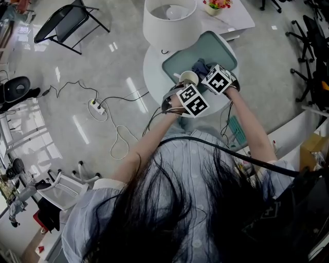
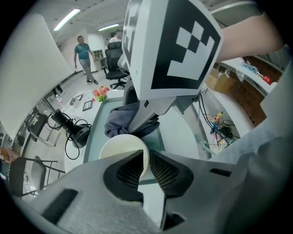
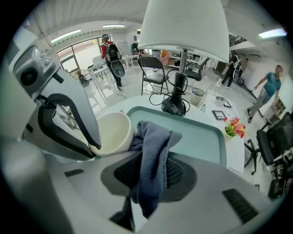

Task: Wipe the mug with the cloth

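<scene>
Glossy smooth mug (image 3: 112,132), fleecy matt cloth (image 3: 153,153)

A lamp (image 1: 169,23), teal tray (image 1: 180,67), flowers (image 1: 217,4), perhaps framed photos (image 3: 219,114).

The person has long dark hair (image 1: 169,215) over a pale blue, finely striped shirt (image 1: 200,159) whose short sleeves (image 1: 108,185) end in white cuffs. A thick black cable (image 1: 231,152) lies across the shirt. The left claw (image 2: 145,157) and right claw (image 3: 153,155) are grey plastic with dark honeycomb pads (image 2: 129,172). Each carries a white cube (image 1: 193,100) printed with black square markers.
</scene>
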`<state>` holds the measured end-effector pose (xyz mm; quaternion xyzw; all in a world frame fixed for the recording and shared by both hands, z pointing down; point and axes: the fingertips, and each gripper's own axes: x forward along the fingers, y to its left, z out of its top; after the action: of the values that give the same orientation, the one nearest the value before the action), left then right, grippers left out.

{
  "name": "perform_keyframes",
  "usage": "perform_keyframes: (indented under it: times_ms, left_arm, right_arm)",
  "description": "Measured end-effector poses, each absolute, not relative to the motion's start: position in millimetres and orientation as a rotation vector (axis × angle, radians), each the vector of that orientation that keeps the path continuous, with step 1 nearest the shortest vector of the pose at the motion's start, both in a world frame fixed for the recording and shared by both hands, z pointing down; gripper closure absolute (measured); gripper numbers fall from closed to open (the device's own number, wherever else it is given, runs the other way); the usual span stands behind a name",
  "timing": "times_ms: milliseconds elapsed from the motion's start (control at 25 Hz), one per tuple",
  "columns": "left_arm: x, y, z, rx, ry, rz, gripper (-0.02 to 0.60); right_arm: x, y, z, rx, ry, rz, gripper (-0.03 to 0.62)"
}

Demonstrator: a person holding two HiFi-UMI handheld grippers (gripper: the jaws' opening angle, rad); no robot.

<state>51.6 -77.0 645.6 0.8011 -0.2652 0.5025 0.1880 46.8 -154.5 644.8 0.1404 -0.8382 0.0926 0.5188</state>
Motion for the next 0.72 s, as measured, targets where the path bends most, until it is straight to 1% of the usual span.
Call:
perform_keyframes:
  times_ms: [280,400,720]
  left_arm:
    - [55,-78,652,2.300,-0.720,1.474,0.540]
    - [55,-74,651,2.348,-0.608,1.475,0.540]
    - [47,-61,651,2.550,-0.217,1.656,0.541]
  right_arm:
    - [49,-154,645,0.356,-2.017,0.237,0.500]
    - [50,-152,644,0.375,-2.019,0.245,0.500]
    - [62,-143,646,0.387,-2.012,0.275,0.500]
